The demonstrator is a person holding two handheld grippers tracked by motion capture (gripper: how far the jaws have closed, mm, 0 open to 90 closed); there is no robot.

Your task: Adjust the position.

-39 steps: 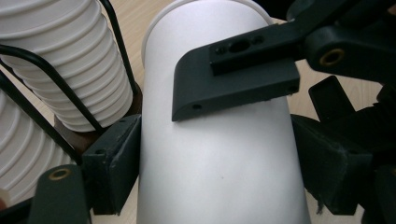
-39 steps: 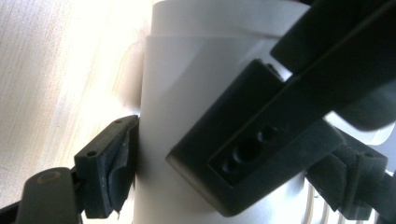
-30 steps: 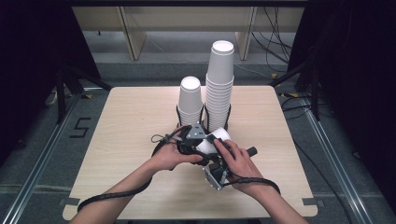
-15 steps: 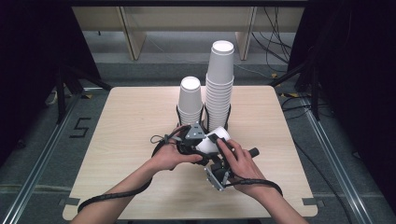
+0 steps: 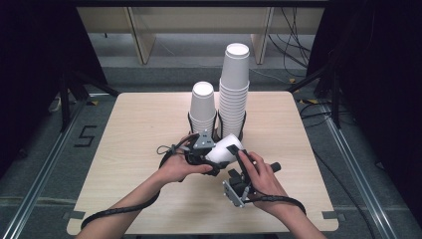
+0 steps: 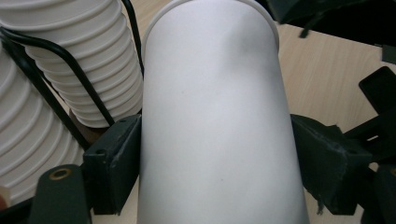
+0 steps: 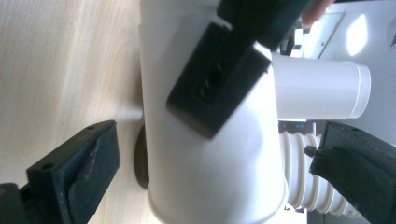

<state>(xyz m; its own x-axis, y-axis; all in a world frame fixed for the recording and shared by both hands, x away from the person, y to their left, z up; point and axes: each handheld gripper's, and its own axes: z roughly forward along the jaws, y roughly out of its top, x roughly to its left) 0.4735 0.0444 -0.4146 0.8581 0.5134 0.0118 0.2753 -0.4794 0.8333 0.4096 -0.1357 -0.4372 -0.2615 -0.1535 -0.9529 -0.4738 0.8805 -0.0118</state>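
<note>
Here the left claw [image 5: 211,154] is clamped across the body of a single white paper cup [image 5: 225,148], held on its side above the counter [image 5: 139,129], just in front of the two stacks. The right claw [image 5: 238,167] stands apart around that cup's lower end after just opening, pads off the paper. Behind, a short cup stack [image 5: 203,107] and a tall cup stack [image 5: 234,89] sit nested in black wire holders [image 5: 216,130].

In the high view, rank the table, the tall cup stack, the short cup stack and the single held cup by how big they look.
1. table
2. tall cup stack
3. short cup stack
4. single held cup, clamped in the left gripper; it lies tilted and partly hidden, so the gap to the short stack is unsure.
</note>
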